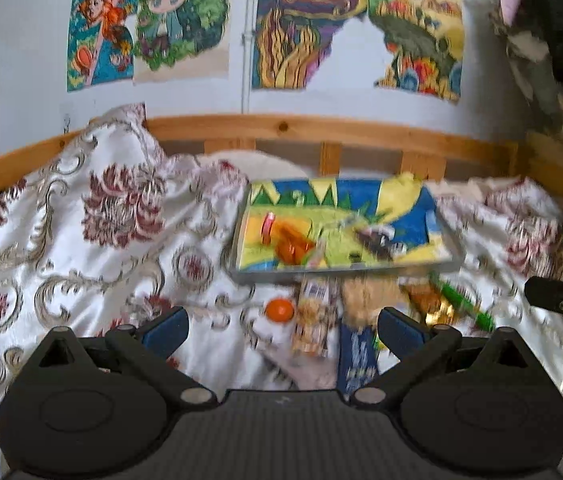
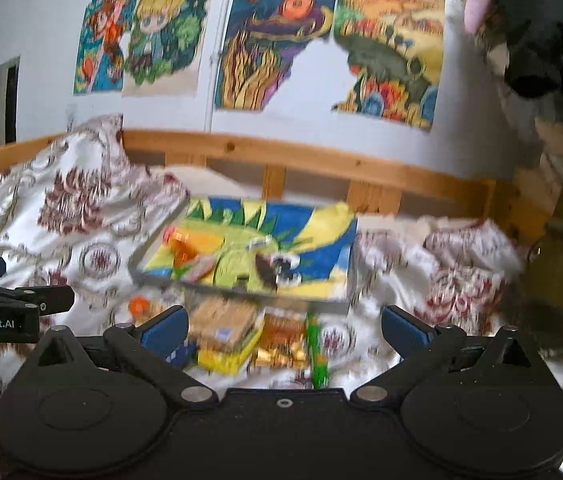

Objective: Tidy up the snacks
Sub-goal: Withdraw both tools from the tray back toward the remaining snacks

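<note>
Bed with floral bedspread (image 1: 93,216), wooden rail behind, drawings taped to the wall. Both views blurred, so the labels can't be read

Left gripper (image 1: 281,330): jaws spread wide, nothing between them, held above the near edge of the snack pile. Right gripper (image 2: 281,330): likewise spread and empty, hovering over the same pile from a little further right

Snacks, left to right in the left wrist view:
- small orange ball-like thing (image 1: 279,310) alone on the cloth, just left of the pile; probably rolls if nudged
- tall pale packet (image 1: 313,320), beside a dark blue packet (image 1: 355,356) lying near the gripper
- tan biscuit-type pack (image 1: 361,300), looks boxy in the right wrist view, resting on something yellow
- gold foil wrapper (image 1: 431,308), touching the green stick-shaped packet (image 1: 461,300) at the right edge

Behind the pile: shallow tray (image 1: 447,266) with a bright painted bottom. Some items already lie in it: an orange packet (image 1: 291,246) and a dark one (image 1: 375,240)

Handling, as a judgement: all light. Foil and film wrappers likely slick and crinkly, so pinch across the flat middle, gently, as the biscuits may crush. Green stick: take it across its narrow width. Soft bedding gives under pressure, so pushing down will sink things rather than pin them
</note>
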